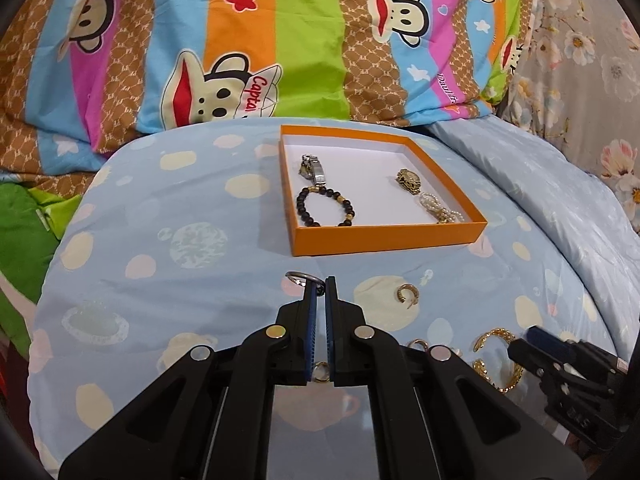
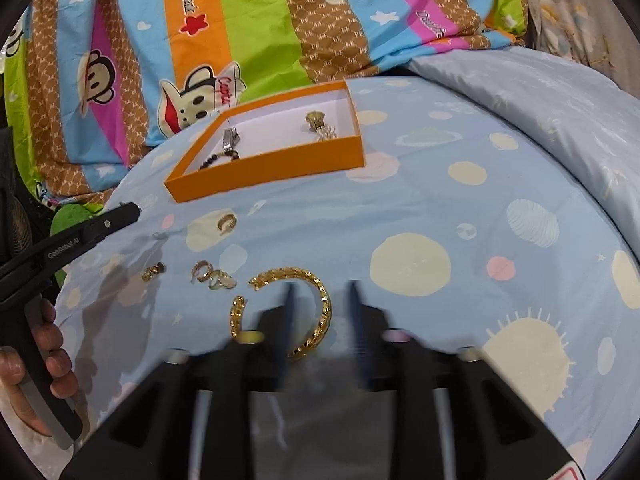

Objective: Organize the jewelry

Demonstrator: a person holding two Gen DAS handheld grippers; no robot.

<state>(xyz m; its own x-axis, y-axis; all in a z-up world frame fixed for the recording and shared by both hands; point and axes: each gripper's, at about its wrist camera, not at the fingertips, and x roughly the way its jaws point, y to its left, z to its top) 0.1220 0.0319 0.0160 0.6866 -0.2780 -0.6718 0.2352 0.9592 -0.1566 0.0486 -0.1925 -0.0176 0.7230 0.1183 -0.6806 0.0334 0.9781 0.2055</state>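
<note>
An orange box lies on the blue bedspread and holds a silver watch, a black bead bracelet, a gold watch and a pearl piece. My left gripper is shut on a silver ring, held above the spread in front of the box. My right gripper is open, blurred, its left finger inside a gold chain bangle. A gold hoop earring and several small rings lie loose.
A striped monkey-print quilt is heaped behind the box. A pale blue pillow lies at the right. The right gripper shows in the left wrist view; the left gripper and the hand that holds it show at the left.
</note>
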